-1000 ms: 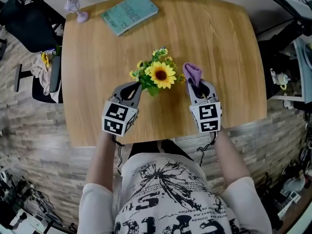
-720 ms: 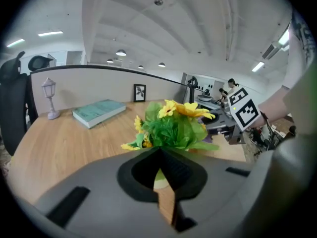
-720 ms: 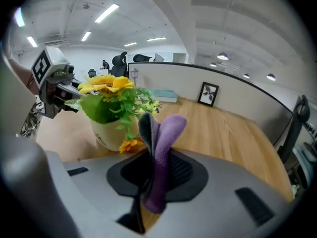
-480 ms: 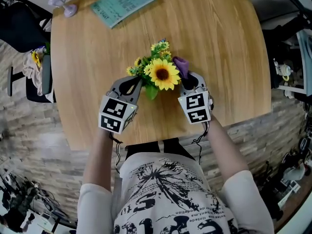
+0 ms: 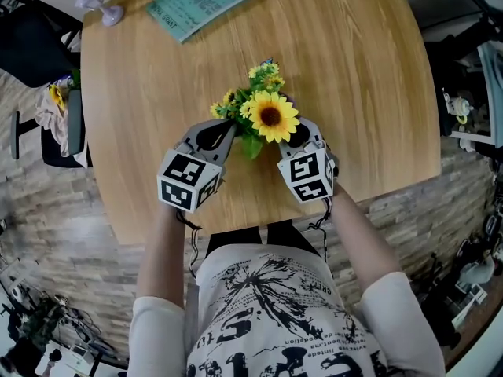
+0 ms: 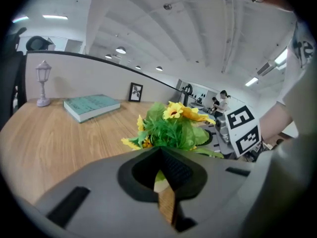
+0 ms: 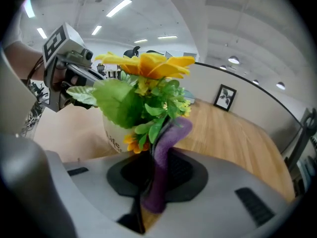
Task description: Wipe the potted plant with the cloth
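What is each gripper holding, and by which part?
Right gripper pinches the purple cloth by its lower end. Left gripper is shut at the potted plant's leaves; whether it pinches one cannot be told.

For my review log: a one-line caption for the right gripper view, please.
Right claw shut on purple cloth, its tip at the potted plant's lower leaves.

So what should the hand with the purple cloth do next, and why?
Probably a short stroke of the cloth along the leaves. The right gripper is clamped on the cloth, whose tip sits at the greenery under the sunflower.
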Demonstrator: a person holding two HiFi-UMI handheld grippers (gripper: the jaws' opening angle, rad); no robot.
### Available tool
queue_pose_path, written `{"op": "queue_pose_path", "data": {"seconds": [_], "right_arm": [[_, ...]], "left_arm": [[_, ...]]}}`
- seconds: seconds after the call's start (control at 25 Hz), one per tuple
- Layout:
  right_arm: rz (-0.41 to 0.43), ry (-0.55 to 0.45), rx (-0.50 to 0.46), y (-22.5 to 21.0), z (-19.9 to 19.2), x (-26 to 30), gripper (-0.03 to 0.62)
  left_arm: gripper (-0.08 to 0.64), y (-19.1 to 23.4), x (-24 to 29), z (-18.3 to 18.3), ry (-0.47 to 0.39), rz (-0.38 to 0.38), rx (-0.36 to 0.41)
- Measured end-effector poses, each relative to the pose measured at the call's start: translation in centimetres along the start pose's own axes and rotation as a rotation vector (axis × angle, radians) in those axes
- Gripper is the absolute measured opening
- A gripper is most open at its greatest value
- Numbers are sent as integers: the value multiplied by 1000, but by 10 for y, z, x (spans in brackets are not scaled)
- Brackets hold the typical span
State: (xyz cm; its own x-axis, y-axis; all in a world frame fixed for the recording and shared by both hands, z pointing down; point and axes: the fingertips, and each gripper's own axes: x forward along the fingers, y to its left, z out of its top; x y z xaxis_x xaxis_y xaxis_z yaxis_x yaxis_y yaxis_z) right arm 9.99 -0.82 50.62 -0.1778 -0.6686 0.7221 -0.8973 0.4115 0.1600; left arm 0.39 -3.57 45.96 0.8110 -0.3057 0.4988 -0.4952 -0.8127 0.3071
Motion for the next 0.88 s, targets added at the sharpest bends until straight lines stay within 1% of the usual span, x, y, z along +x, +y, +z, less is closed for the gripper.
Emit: {"op": "queue_pose_path", "data": {"seconds": [0.12,0.24,0.32,0.52,0.72,0.8,0.88], "right_arm": [[20,12,32,5,-2,-3,74],[44,32,98,9,-2,-4,75],[58,37,143,10,-1,-5,75],[34,49,187,18,-6,-9,75],[10,74,259,34,-12,-17,77],[13,86,265,40,-11,-18,78],[29,101,248,44,-9,-17,78]], "left_arm": [[3,0,0,1,-15,-5,6],[4,1,-1,2,-20,-7,52],[3,2,0,3,-33,-12,69],[3,3,-1,2,-69,-1,83],[3,3,-1,1,-74,-11,90],[3,3,-1,2,-75,-21,94],[3,3,-1,3,-75,-32,98]]}}
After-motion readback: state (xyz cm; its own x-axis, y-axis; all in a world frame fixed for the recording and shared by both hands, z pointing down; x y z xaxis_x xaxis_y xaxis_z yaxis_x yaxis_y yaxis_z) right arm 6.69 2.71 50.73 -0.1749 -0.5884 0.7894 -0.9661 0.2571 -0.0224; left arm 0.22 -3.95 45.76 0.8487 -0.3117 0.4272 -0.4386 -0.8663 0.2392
